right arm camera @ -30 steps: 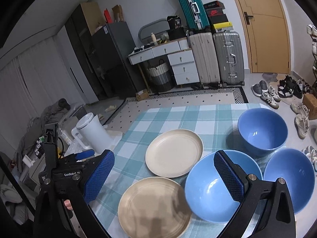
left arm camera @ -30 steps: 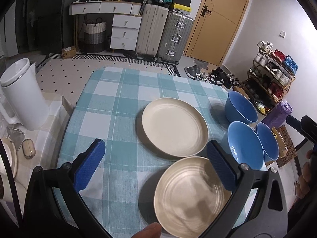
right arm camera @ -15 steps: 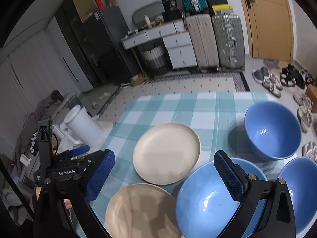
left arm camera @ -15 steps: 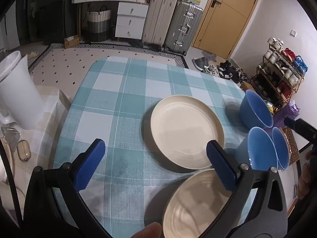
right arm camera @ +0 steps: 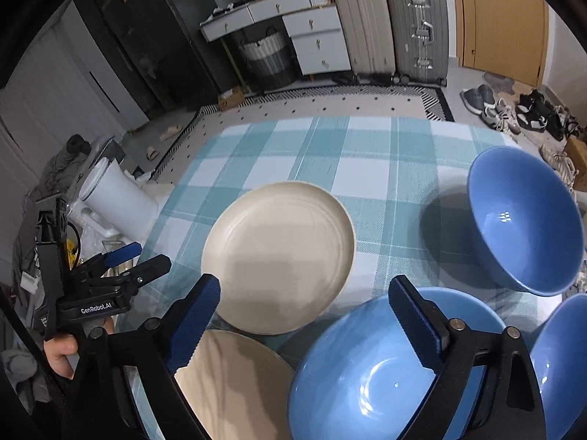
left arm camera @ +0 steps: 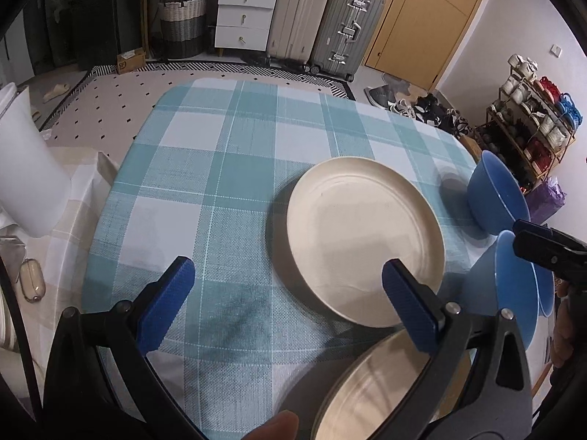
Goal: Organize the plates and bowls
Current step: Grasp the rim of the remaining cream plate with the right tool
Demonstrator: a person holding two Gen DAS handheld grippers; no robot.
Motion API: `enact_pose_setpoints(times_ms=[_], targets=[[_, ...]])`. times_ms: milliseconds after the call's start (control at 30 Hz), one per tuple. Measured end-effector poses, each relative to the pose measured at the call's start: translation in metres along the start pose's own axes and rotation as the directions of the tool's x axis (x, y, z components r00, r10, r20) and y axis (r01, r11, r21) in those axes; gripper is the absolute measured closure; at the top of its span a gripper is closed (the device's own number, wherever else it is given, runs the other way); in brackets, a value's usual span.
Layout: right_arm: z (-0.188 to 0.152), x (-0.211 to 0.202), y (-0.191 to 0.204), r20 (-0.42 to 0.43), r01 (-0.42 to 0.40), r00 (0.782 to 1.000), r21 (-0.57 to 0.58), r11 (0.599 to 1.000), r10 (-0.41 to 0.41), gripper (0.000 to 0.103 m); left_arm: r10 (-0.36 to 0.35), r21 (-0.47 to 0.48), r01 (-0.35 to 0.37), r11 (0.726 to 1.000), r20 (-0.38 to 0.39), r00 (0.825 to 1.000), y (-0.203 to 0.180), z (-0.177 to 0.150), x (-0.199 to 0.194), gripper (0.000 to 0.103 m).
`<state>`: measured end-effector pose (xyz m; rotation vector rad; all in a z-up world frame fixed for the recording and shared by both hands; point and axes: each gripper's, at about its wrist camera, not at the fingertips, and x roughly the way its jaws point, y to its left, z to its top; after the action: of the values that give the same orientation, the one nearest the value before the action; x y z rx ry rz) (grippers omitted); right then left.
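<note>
Two cream plates lie on the checked tablecloth: a far plate (left arm camera: 363, 238) (right arm camera: 279, 253) and a near plate (left arm camera: 374, 385) (right arm camera: 227, 377). To their right stand three blue bowls: a far bowl (right arm camera: 524, 220) (left arm camera: 495, 198), a near bowl (right arm camera: 378, 374) (left arm camera: 513, 293) and a third bowl (right arm camera: 561, 366) at the edge. My left gripper (left arm camera: 290, 300) (right arm camera: 135, 260) hangs open above the cloth, its right finger over the gap between the plates. My right gripper (right arm camera: 306, 319) is low over the near bowl's left rim; its jaws are closing, and neither pad presses on anything.
A white jug (left arm camera: 25, 168) (right arm camera: 117, 201) stands beside the table (left arm camera: 220, 183) on the left. Past the far table edge are drawers, suitcases and a door; shoes and a shoe rack (left arm camera: 532, 135) sit to the right. A person's fingertip (left arm camera: 279, 427) shows at the bottom.
Both grippers have sunk and moved forward toward the dishes, which now look larger and nearer. The right gripper's jaws stand a little narrower than before.
</note>
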<state>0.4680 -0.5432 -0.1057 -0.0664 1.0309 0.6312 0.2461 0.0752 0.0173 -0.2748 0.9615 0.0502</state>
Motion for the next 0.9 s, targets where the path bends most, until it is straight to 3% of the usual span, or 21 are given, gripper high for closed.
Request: enact_pose_setpoints(times_ms=[67,700,900], targets=[[0.001,0.008,0.002,-0.018,0.004,1.0,-0.015,1.0,-0.004,0.019,0.002,-0.002,-0.002,1.0,-0.006,1.0,0.0,0.0,0.004,0.001],[0.02,0.086,-0.004,-0.217,0.083,0.971,-0.092,0.992,-0.101,0.03,-0.001,-0.016,-0.001,1.0,-0.093,0.996,0.005,0.0,0.056,0.002],[0.021,0.102,-0.002,-0.258,0.097,0.958,-0.122,0.988,-0.125,0.037,-0.017,-0.01,0.016,1.0,-0.119,0.993,0.003,0.0,0.069,0.02]])
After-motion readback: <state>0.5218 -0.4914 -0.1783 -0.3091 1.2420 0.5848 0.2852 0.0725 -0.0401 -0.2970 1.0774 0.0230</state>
